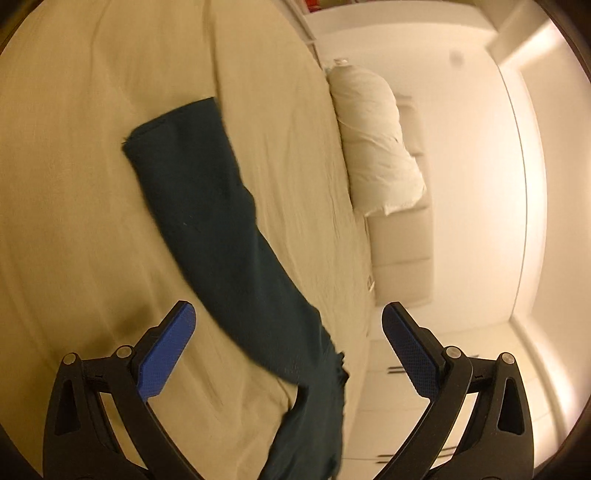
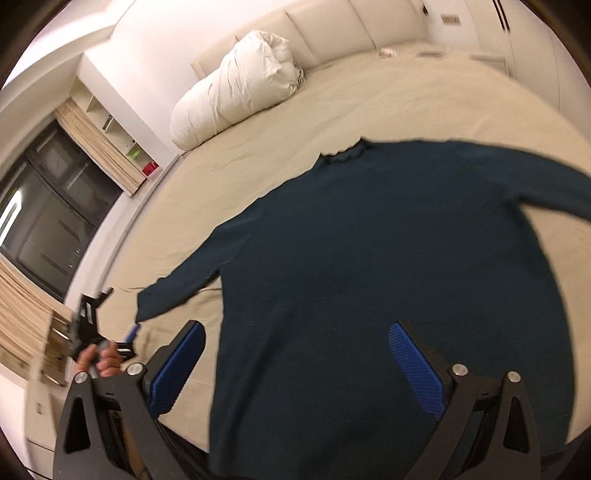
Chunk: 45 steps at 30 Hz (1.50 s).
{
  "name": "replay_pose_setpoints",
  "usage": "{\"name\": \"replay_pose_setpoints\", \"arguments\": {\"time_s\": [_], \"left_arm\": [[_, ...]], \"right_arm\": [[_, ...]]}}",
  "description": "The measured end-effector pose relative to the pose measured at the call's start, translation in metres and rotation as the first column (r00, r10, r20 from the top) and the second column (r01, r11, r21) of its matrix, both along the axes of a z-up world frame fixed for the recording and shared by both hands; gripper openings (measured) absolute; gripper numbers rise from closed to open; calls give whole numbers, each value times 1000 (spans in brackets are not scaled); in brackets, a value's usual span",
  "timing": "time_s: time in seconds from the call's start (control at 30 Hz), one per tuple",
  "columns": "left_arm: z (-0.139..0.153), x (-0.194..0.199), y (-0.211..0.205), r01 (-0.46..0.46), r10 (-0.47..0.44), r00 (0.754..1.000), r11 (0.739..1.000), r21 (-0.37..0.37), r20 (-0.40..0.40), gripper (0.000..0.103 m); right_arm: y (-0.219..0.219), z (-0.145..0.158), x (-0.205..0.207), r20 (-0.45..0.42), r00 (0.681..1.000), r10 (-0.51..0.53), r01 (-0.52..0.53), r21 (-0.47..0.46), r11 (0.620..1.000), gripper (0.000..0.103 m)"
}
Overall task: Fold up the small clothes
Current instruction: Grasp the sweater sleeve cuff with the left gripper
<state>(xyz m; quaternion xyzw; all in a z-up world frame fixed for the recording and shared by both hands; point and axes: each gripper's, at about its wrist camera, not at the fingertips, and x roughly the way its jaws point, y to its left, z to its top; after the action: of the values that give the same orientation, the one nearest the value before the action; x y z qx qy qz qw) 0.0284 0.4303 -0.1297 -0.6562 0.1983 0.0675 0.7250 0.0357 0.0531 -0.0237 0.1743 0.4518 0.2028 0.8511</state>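
A big bed (image 2: 280,162) with a tan sheet fills both views. On it lies a dark blue-green top (image 2: 369,277), flat, with its sleeves out to the sides.

The right wrist view shows almost the whole top: the body, the wavy neck at the far end, and both sleeves. The left wrist view shows only one long sleeve (image 1: 207,206) lying across the sheet, with its cuff at the far end.

A white rolled duvet (image 2: 240,88) sits at the head of the bed, next to the padded headboard (image 2: 332,26). Both views show it. Only the right wrist view shows the dark window (image 2: 51,218), the curtain (image 2: 99,147) and the shelves (image 2: 110,122) beside it.

The right tongs (image 2: 295,362) are spread wide over the bottom part of the top, and pinch nothing. The left tongs (image 1: 288,343) are spread wide too, with the sleeve between the blue pads but not pinched.

Only the right wrist view shows a hand (image 2: 99,362) at the bed's edge, near the sleeve's cuff, gripping the left tongs.
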Motion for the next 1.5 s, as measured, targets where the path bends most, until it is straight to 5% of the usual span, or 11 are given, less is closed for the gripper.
{"name": "replay_pose_setpoints", "arguments": {"time_s": [0.2, 0.77, 0.97, 1.17, 1.23, 1.37, 1.5], "left_arm": [[-35, -3, 18, -35, 36, 999, 996, -83, 5, 102], [-50, 18, 52, -99, 91, 994, 984, -146, -57, 92], [-45, 20, 42, -118, 95, 975, 987, -105, -200, 92], [-52, 47, 57, -127, 110, 980, 987, -96, -164, 90], [-51, 48, 54, -122, 110, 986, 988, -91, -128, 79], [-63, 38, 60, -152, 137, 984, 980, -130, -117, 30], [-70, 37, 62, -159, 145, 981, 981, -108, -130, 19]], "right_arm": [[9, -11, 9, -37, 999, 6, -6, 5, 1000, 99], [6, -19, 11, -48, 999, -9, 10, 21, 1000, 99], [7, -20, 11, -47, 999, -14, 15, 23, 1000, 99], [4, -21, 8, -39, 999, -19, 20, 28, 999, 98], [3, -22, 9, -36, 999, -22, 23, 29, 999, 97], [3, -25, 10, -38, 999, -25, 26, 32, 999, 96], [1, -28, 11, -36, 999, -21, 22, 32, 999, 92]]}}
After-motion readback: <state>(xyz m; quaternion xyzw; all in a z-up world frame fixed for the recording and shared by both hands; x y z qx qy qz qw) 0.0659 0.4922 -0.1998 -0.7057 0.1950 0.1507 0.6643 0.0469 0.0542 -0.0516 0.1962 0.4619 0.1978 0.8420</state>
